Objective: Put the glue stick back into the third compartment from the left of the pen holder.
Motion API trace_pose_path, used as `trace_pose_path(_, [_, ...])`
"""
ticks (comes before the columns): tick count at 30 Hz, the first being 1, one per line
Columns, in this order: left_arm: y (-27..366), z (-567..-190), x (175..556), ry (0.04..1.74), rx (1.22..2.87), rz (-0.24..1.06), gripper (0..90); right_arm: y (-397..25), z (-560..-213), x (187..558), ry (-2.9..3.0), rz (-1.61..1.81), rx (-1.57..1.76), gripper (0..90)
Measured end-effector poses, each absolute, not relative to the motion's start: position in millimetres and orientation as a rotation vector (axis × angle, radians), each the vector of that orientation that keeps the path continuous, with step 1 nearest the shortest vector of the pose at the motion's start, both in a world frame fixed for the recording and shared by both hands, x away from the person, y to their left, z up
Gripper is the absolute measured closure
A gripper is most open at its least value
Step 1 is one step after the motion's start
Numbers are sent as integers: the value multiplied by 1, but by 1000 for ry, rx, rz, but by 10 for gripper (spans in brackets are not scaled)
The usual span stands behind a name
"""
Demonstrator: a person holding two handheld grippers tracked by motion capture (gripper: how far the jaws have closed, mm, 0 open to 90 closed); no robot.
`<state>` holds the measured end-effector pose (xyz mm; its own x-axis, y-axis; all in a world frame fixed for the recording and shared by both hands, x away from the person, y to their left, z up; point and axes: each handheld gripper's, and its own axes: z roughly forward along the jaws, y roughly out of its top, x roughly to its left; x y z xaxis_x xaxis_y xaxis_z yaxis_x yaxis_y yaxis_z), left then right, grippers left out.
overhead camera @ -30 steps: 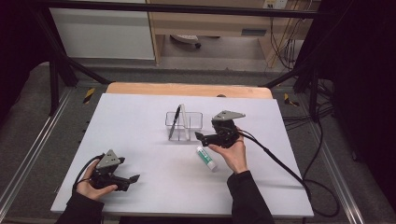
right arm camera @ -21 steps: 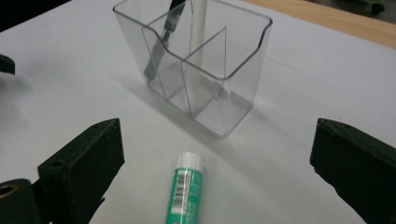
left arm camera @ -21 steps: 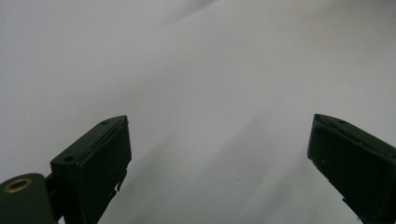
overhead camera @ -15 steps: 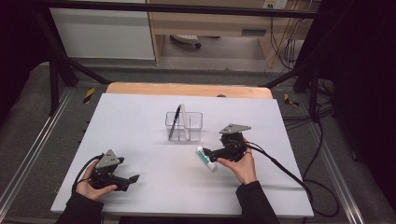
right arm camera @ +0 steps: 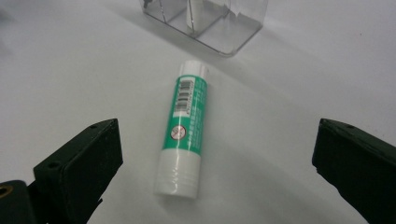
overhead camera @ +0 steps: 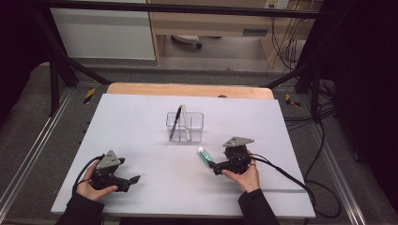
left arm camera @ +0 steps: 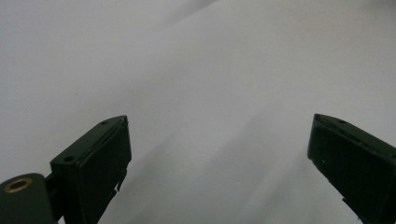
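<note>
A green and white glue stick [right arm camera: 184, 128] lies flat on the white table, just in front of my open right gripper [right arm camera: 215, 158], whose jaws stand wide on either side of it without touching. In the high view the glue stick [overhead camera: 205, 155] lies right of centre, and the right gripper [overhead camera: 217, 167] sits low beside it, held by a hand. Behind it stands a clear plastic organizer [overhead camera: 185, 126] with a black pen [overhead camera: 175, 123] and a white stick [overhead camera: 184, 121] leaning inside. My left gripper [overhead camera: 133, 180] rests at the front left, open over bare table [left arm camera: 210, 84].
The white table sheet [overhead camera: 141, 117] lies on a wooden board whose edge [overhead camera: 187, 90] shows at the back. Black cables [overhead camera: 291, 176] trail from the right gripper over the table's right side. Metal frame rails [overhead camera: 28, 154] run along both sides.
My right gripper has moved from beside the organizer toward the front and down, and now sits low just behind the glue stick. The left gripper has stayed put.
</note>
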<state>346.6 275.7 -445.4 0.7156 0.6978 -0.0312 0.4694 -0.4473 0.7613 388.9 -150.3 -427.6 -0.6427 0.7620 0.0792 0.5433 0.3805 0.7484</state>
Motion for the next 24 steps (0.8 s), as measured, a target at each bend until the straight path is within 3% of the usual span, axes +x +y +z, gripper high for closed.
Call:
trace_pose_path(10, [275,-445,347,879,2125,366,59,-155,-438,383,2374,1154,1175,131])
trace_pose_path(24, [273,-445,347,880,2130,368,59,-148,-446,374,2369,1172,1129,446])
